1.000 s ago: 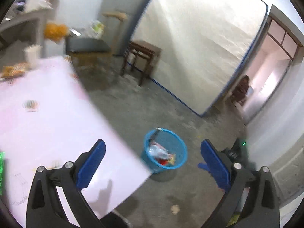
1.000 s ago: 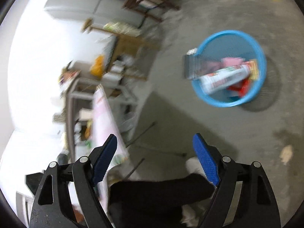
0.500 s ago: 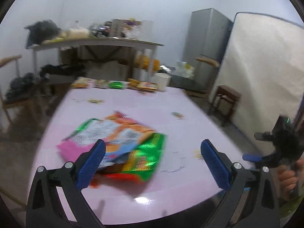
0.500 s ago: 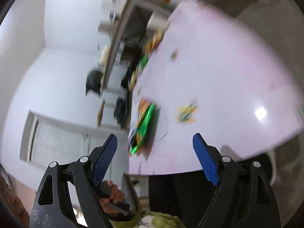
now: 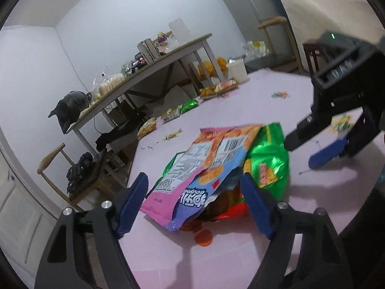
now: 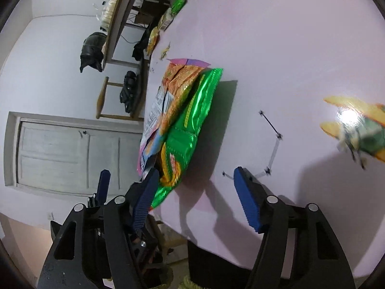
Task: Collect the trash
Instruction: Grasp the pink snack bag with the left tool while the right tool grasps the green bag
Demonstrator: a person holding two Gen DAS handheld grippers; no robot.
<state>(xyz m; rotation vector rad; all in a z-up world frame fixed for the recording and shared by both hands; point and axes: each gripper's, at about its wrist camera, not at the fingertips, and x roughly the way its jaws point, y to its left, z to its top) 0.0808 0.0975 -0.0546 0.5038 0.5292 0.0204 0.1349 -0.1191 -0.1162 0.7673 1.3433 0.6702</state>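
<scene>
At the near edge of the pink table [image 5: 240, 260], the left gripper [image 5: 196, 201] hangs with its blue fingers spread wide on either side of a heap of empty snack bags, touching none of them. A pink bag [image 5: 192, 168] lies on top of the heap, its torn mouth toward the gripper, with a crumpled red wrapper [image 5: 231, 210] under it and a green bag [image 5: 269, 161] just beside, partly beneath. A loose orange chip [image 5: 203, 237] sits on the table in front of the heap. The right gripper [image 6: 193, 197], also spread open and holding nothing, hovers near the green bag's other side. The likely next move is a pinch on the pink bag, and that could go wrong: the film is slick and floppy, so the fingers might catch only one thin layer and let it slip, or drag the lower bags toward the edge; crumbs could spill from the open mouth. The pink bag shows a barcode, a block of nutrition print too small to read, and large white letters I cannot make out. Farther off, small wrappers [image 5: 280, 94] and a white cup [image 5: 237, 72] sit toward the far side.
</scene>
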